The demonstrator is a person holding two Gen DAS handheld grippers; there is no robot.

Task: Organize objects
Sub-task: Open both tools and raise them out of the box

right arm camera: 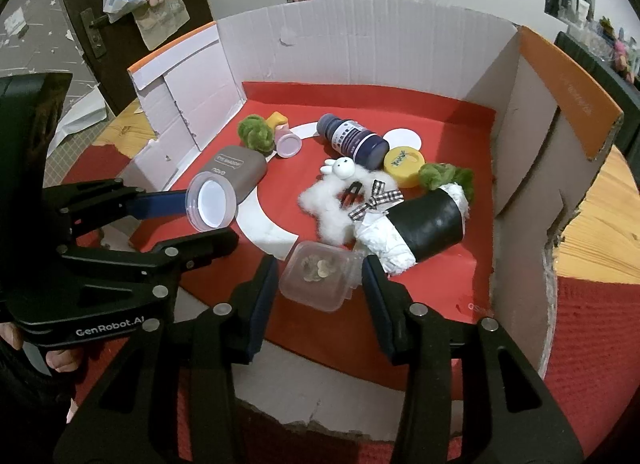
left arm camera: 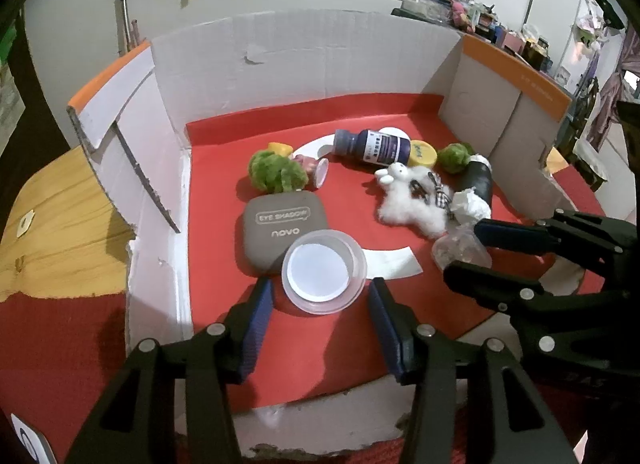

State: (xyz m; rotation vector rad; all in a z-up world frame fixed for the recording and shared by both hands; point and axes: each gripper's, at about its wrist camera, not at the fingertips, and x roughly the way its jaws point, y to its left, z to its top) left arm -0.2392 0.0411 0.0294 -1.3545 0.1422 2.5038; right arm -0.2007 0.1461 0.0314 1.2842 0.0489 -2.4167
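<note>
Both grippers at the box's near edge, jaws apart.

Left gripper [left arm camera: 320, 296] flanks the upright round clear tub [left arm camera: 323, 272] without contact; right gripper [right arm camera: 320, 272] flanks the square clear container [right arm camera: 318, 275]; beyond, the dark bottle [right arm camera: 352, 138] lies lengthwise, cap toward the far-left corner of the cardboard box [right arm camera: 360, 43].

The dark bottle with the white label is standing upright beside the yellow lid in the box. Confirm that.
Not quite. The dark bottle is lying on its side, not standing upright; the right wrist view shows it clearly. The rest holds: it has a white label and lies beside the yellow lid in the box.
</note>
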